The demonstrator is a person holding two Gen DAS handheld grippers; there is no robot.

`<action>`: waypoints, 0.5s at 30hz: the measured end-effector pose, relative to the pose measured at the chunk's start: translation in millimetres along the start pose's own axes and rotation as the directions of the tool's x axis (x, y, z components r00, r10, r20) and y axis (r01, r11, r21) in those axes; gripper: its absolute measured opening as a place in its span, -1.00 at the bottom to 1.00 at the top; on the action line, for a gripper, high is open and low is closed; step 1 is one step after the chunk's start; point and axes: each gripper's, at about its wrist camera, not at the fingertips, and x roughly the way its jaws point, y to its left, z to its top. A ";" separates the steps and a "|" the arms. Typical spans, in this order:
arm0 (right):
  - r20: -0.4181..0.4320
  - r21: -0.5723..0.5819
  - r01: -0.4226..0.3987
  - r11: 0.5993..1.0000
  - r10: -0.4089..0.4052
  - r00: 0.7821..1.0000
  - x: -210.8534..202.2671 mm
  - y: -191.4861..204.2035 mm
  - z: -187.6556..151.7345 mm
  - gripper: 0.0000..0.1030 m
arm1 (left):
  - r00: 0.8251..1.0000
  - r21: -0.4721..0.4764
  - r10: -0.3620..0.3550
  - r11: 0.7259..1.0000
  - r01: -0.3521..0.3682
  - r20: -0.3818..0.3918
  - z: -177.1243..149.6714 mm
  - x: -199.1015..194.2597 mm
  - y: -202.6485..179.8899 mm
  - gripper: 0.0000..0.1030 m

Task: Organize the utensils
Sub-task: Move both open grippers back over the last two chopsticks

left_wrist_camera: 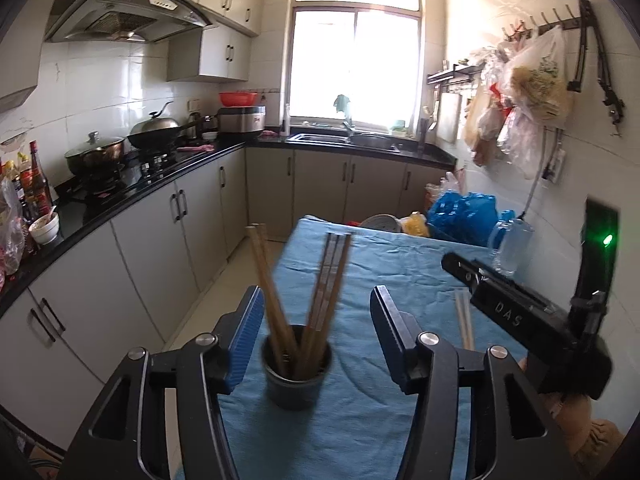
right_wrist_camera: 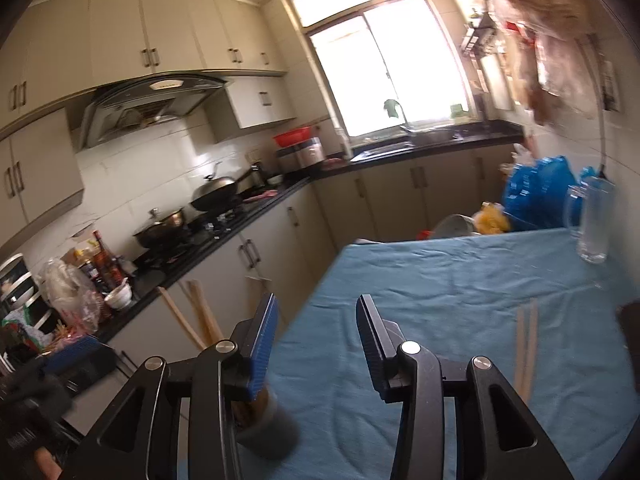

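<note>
Cup's (left_wrist_camera: 298,372) inside — left view only

Daylight floods in through the blown-out window (left_wrist_camera: 356,60), washing out the wall tiles beside it. Fisheye bending curves both views' edges, corners vignette black, and the right wrist view is motion-blurred.

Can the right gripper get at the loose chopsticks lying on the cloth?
Probably yes. The chopsticks lie bare on the blue cloth, just right of the right gripper, whose jaws stand open with nothing between them. Nothing sits in the way; the cup is off to its left.
</note>
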 end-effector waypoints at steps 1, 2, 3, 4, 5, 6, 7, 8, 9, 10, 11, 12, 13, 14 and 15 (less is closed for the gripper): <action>-0.004 0.006 0.021 1.000 -0.021 1.000 -3.3 -10.4 -2.7 -0.13 | 1.000 0.004 -0.015 1.000 0.015 -0.001 -0.8 -1.6 -5.4 0.09; -0.013 0.015 0.056 0.998 -0.055 0.998 -7.1 -25.6 -7.3 -0.13 | 0.999 0.008 -0.033 0.999 0.034 -0.006 -2.1 -2.9 -10.9 0.09; -0.020 0.024 0.078 0.997 -0.077 0.997 -9.4 -36.7 -10.6 -0.11 | 0.998 0.008 -0.059 0.998 0.059 -0.016 -3.7 -3.8 -17.0 0.11; -0.030 0.036 0.103 0.994 -0.102 0.994 -11.7 -50.1 -14.1 -0.10 | 0.996 0.006 -0.088 0.996 0.088 -0.029 -5.9 -4.1 -23.2 0.14; -0.050 0.051 0.142 0.989 -0.140 0.989 -14.3 -69.3 -19.2 -0.10 | 0.993 0.005 -0.111 0.994 0.111 -0.040 -8.1 -3.3 -28.4 0.14; -0.067 0.059 0.174 0.983 -0.170 0.983 -15.4 -83.6 -23.3 -0.10 | 0.988 0.009 -0.141 0.990 0.142 -0.055 -11.8 -1.9 -36.5 0.15; -0.083 0.064 0.203 0.977 -0.198 0.977 -16.1 -96.4 -26.5 -0.10 | 0.986 0.015 -0.153 0.988 0.154 -0.064 -14.6 0.0 -43.3 0.16; -0.107 0.069 0.245 0.967 -0.237 0.966 -17.7 -114.3 -32.6 -0.10 | 0.984 0.025 -0.164 0.986 0.166 -0.074 -18.7 2.4 -50.3 0.16; -0.123 0.073 0.273 0.959 -0.262 0.957 -18.8 -126.8 -37.4 -0.10 | 0.981 0.040 -0.171 0.984 0.175 -0.089 -23.1 6.9 -59.0 0.17; -0.138 0.079 0.292 0.953 -0.280 0.950 -20.2 -137.2 -41.6 -0.10 | 0.979 0.054 -0.175 0.982 0.181 -0.109 -27.7 12.9 -67.8 0.17; -0.161 0.092 0.314 0.945 -0.297 0.941 -21.6 -152.8 -47.8 -0.10 | 0.974 0.065 -0.180 0.980 0.190 -0.138 -32.7 21.3 -76.8 0.17; -0.180 0.105 0.324 0.940 -0.303 0.936 -21.4 -162.9 -51.9 -0.10 | 0.969 0.069 -0.185 0.978 0.198 -0.160 -36.4 27.8 -83.3 0.17; -0.195 0.117 0.331 0.936 -0.305 0.932 -20.9 -170.9 -55.3 -0.10 | 0.963 0.074 -0.193 0.975 0.210 -0.186 -41.0 35.6 -90.1 0.17; -0.217 0.131 0.337 0.932 -0.304 0.928 -18.8 -181.1 -59.5 -0.10 | 0.958 0.079 -0.198 0.973 0.218 -0.206 -45.0 42.1 -96.3 0.17; -0.231 0.139 0.339 0.930 -0.302 0.925 -15.9 -187.1 -62.0 -0.10 | 0.954 0.087 -0.198 0.971 0.222 -0.225 -49.0 48.8 -102.8 0.17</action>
